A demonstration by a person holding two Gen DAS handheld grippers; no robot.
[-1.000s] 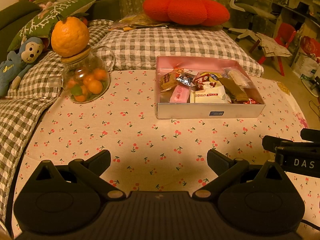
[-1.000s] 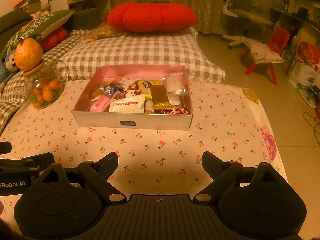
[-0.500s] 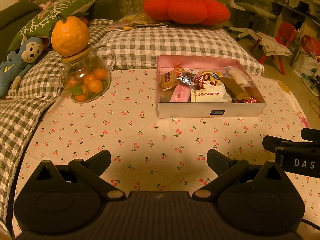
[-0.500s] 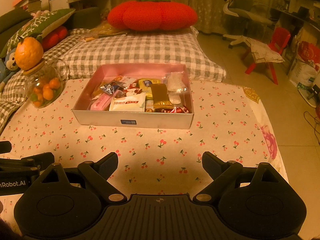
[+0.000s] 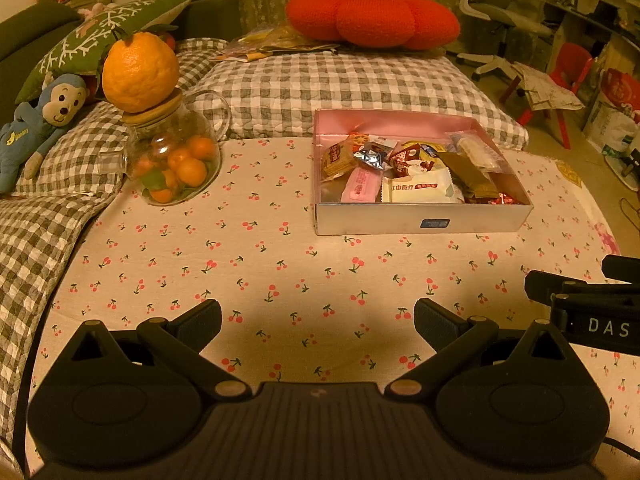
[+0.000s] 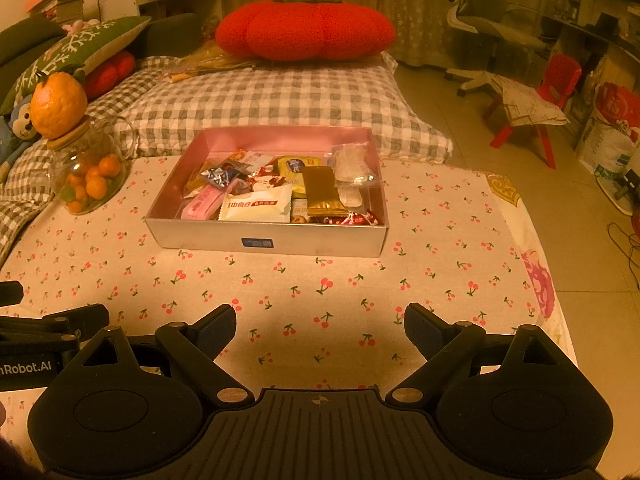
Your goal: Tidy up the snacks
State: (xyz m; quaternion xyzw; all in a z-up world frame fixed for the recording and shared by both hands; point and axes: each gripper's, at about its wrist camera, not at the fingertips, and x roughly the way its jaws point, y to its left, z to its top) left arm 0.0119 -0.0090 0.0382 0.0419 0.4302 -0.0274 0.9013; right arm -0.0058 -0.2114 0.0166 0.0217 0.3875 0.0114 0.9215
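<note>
Silver-sided cardboard with a pink inside, that's the snack box (image 6: 267, 236), and it sits toward the far edge of the cherry-print cloth (image 6: 320, 292), pretty much straight ahead of the right gripper (image 6: 320, 330) and off to the front-right of the left gripper (image 5: 318, 322). So I'd say the right hand has the cleaner line to it, though neither is close yet, there's a good stretch of bare cloth between the fingertips and the box's near wall. Long axis of the box runs side to side across both views, near wall facing the grippers. Inside is a jumble: a white wrapper (image 6: 256, 206) at the front, a pink bar (image 6: 202, 205) toward the near-left corner, a gold sachet (image 6: 323, 194) lying front-to-back on the right, a clear bag (image 6: 352, 164) at the far-right corner. Both sets of jaws are spread wide with nothing between them, just hovering over the cloth. Surface looks soft and quilted, so stuff might sink or shift a bit when pressed. At the left edge there's a glass jar (image 5: 172, 160) of little oranges with a big orange (image 5: 140, 72) sitting on its lid, well apart from the box. Behind it all a checked pillow (image 6: 276, 100), a tomato cushion (image 6: 304, 30), and off the right side an office chair (image 6: 492, 24) and a red chair (image 6: 556, 80) on the tiled floor
</note>
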